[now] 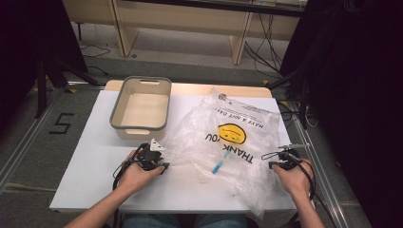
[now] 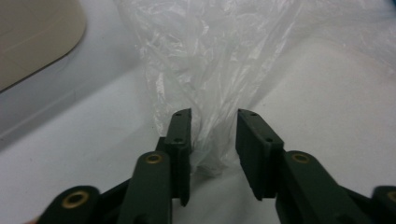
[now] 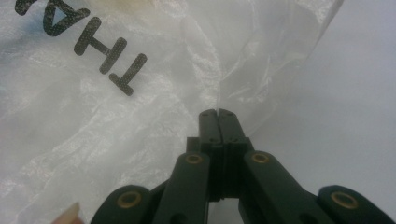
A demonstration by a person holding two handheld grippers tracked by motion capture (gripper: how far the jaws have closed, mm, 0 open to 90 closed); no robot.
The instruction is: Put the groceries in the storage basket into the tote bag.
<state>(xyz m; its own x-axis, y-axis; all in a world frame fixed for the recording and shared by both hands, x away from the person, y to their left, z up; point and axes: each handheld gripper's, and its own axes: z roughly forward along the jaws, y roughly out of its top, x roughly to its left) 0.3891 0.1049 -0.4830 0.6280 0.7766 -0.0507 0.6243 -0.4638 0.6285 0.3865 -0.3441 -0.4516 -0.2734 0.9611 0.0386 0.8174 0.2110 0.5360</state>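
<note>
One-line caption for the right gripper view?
Right gripper shut on an edge of the clear plastic bag printed "THANK YOU", on the white table.

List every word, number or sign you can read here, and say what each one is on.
"THANK YOU": black letters on the clear plastic bag, upside down in the high view, beside a yellow smiley face.
"HAVE A NICE DAY!": smaller line on the same bag.
"THA": the start of that print in the right gripper view.
"5": dark mark on the floor left of the table.
Fine print near the bag's top edge: too small to read.
</note>
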